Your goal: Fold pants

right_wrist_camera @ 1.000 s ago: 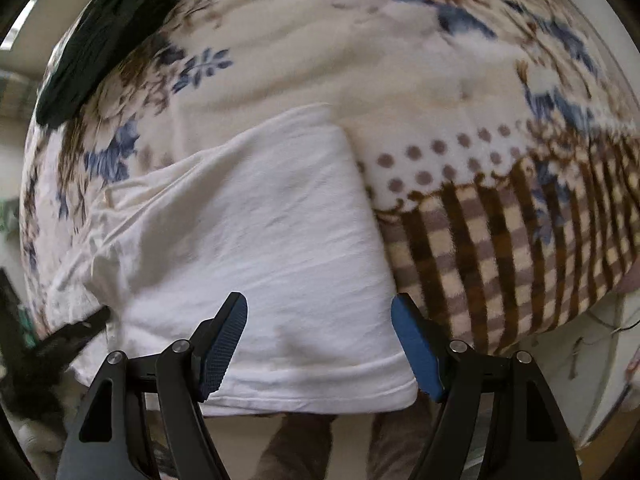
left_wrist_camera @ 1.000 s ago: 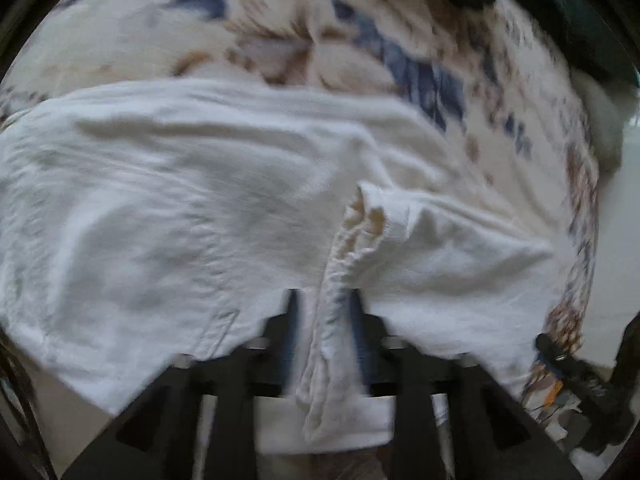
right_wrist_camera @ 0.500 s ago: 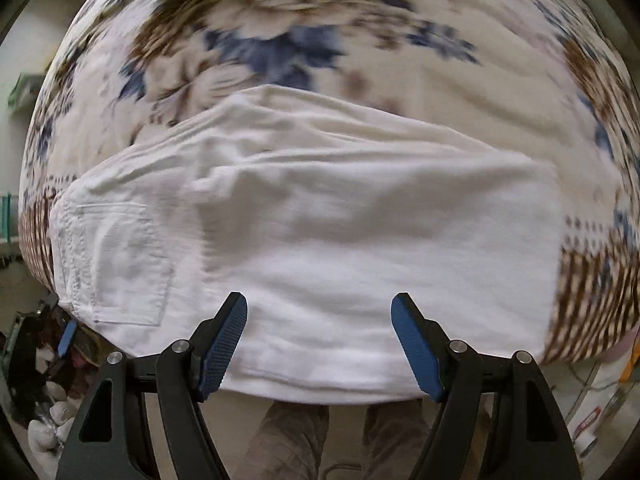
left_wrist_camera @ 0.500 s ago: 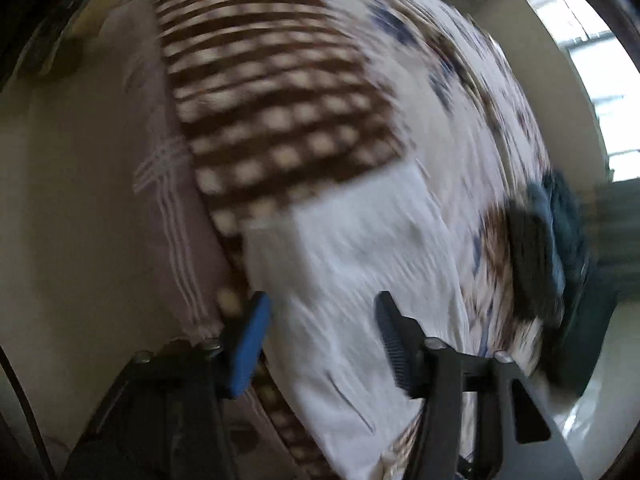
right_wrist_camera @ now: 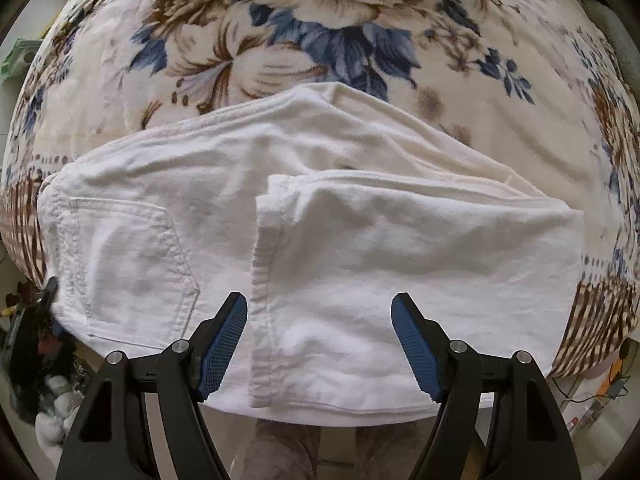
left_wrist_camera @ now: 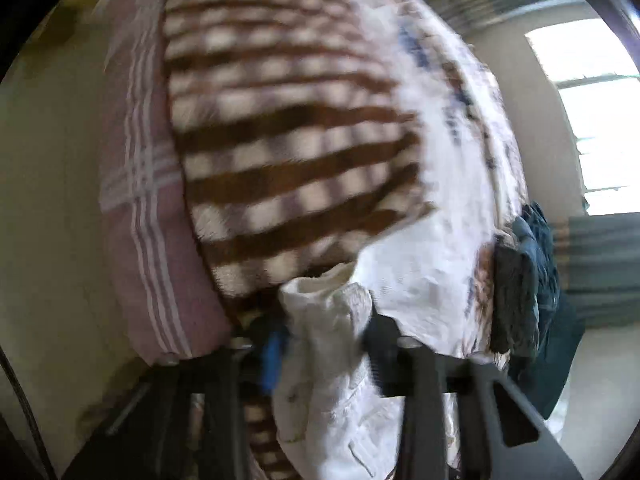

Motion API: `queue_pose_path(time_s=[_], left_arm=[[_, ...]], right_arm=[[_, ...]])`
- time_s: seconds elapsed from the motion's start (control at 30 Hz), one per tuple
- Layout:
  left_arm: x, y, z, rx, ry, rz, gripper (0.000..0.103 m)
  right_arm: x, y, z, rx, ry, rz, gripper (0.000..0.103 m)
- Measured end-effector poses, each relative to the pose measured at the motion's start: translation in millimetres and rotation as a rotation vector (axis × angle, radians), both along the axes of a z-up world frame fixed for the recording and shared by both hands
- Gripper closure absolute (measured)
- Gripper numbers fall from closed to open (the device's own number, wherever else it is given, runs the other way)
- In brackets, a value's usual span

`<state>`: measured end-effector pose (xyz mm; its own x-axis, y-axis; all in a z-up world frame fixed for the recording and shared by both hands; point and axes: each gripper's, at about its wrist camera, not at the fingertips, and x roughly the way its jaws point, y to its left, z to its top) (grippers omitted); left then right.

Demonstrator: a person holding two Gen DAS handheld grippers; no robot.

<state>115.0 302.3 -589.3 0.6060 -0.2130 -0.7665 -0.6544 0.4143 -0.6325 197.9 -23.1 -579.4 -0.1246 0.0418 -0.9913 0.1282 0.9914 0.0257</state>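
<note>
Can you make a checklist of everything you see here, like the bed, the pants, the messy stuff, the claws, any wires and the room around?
Surface: bed with a flowered blanket, brown checks along its edges.
Job's things: white pants lie on the blanket, legs folded back over the seat; back pocket faces up.
Clutter: dark clothes piled on the blanket; pink striped pillow at its edge.
Claws: left claw is closing on a bunched bit of pants. Right claw is open above the folded hem, holding nothing.
Cables: thin wires by the bed's lower right corner.
Surroundings: bright window, pale wall, floor with blurry things at the left of the right wrist view.
</note>
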Motion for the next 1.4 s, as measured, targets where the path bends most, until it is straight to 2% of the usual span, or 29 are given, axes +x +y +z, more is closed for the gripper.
queue_pose_path(time_s=[0.07,0.13,0.17,0.27,0.33,0.43,0.47,0.53,0.57,0.8,0.93,0.97,1.0,1.07,1.13,1.2,1.23,1.3,1.4], left_arm=[[-2,-9,17,0.034,-0.043,-0.030,0.078],[0,-14,21,0.065,-0.047,-0.056,0.077],[3,-14,18,0.067,-0.050,-0.064,0.071],[12,-7,0,0.021,-0.015,-0.045,0.056],[21,-1,-13,-0.021,-0.021,-0.053,0.053],[31,-1,-21,-0.011,-0.010,-0.081,0.055],[32,-3,-19,0.003,-0.014,-0.084,0.067],[35,-10,-2,0.070,-0.025,-0.116,0.078],[35,-14,7,0.100,-0.026,-0.125,0.080],[34,-67,101,0.342,-0.090,-0.215,0.083],[31,-110,142,0.449,-0.107,-0.291,0.083],[30,-123,151,0.464,-0.117,-0.316,0.084],[31,-134,159,0.474,-0.125,-0.336,0.084],[37,-156,173,0.497,-0.140,-0.382,0.084],[39,-180,184,0.531,-0.150,-0.426,0.084],[41,-211,195,0.561,-0.159,-0.501,0.085],[42,-229,200,0.582,-0.161,-0.534,0.085],[43,-262,206,0.615,-0.168,-0.610,0.085],[45,-317,205,0.640,-0.161,-0.731,0.085]], right_arm=[[-1,-3,0,-0.003,0.006,-0.001,0.026],[-6,-9,-4,-0.003,0.016,-0.010,0.026],[-7,-12,-5,-0.002,0.020,-0.018,0.026],[-13,-26,-7,0.010,0.030,-0.049,0.026],[-16,-31,-9,0.013,0.032,-0.052,0.026],[-20,-41,-13,0.020,0.042,-0.061,0.026],[-20,-41,-13,0.020,0.042,-0.061,0.026],[-26,-55,-10,0.016,0.033,-0.072,0.026],[-27,-60,-9,0.007,0.027,-0.073,0.026],[-38,-109,2,-0.093,-0.022,-0.051,0.026],[-46,-134,9,-0.086,-0.037,-0.046,0.026],[-53,-155,17,-0.073,-0.044,-0.058,0.026],[-53,-155,17,-0.073,-0.044,-0.058,0.026],[-58,-182,25,-0.076,-0.056,-0.066,0.026],[-67,-223,34,-0.122,-0.064,-0.073,0.026],[-73,-249,36,-0.138,-0.057,-0.087,0.026],[-78,-265,36,-0.139,-0.046,-0.100,0.023],[-84,-292,26,-0.121,-0.032,-0.146,0.009],[-90,-312,16,-0.125,-0.026,-0.190,0.009]])
